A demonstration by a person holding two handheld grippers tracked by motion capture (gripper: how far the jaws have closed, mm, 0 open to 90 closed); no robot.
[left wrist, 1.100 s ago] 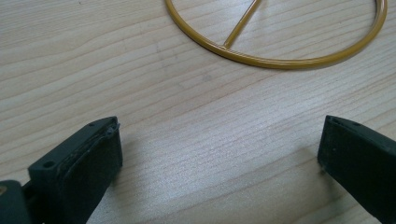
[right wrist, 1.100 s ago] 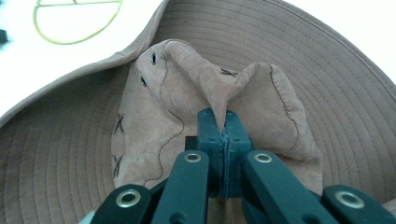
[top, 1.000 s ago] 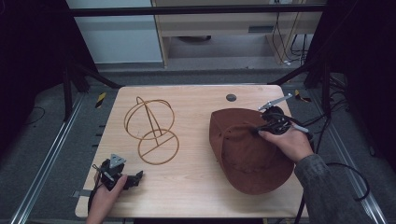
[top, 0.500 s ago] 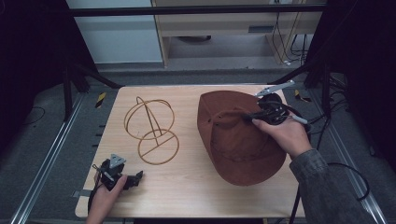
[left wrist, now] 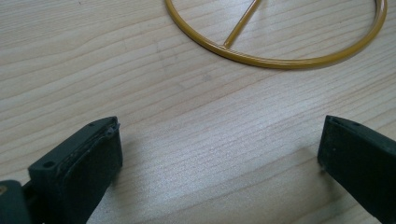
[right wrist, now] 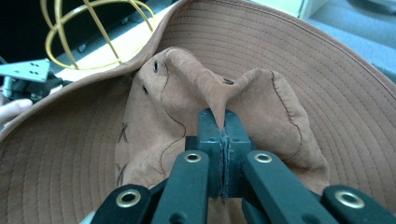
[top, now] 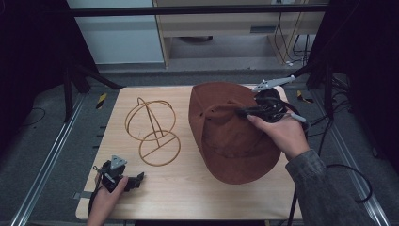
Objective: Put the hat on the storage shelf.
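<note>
A brown wide-brimmed hat (top: 226, 136) hangs tilted over the right half of the table, lifted by its crown. My right gripper (top: 248, 112) is shut on a pinched fold of the crown (right wrist: 219, 100), with the brim (right wrist: 327, 70) spreading around it. A yellow wire hat stand (top: 151, 129) sits left of centre on the table, and its base ring (left wrist: 275, 56) lies just beyond my left jaws. My left gripper (top: 134, 181) rests open near the table's front left corner, with nothing between its fingers (left wrist: 79, 163).
The wooden table (top: 188, 193) has bare wood between the stand and the front edge. A small dark hole (top: 233, 85) lies near the far edge, partly behind the hat. Metal frame rails run along both sides, and cables trail at the right.
My right gripper has lifted the hat by its crown and carried it left and toward the far edge, tilting it up. The left gripper has stayed put.
</note>
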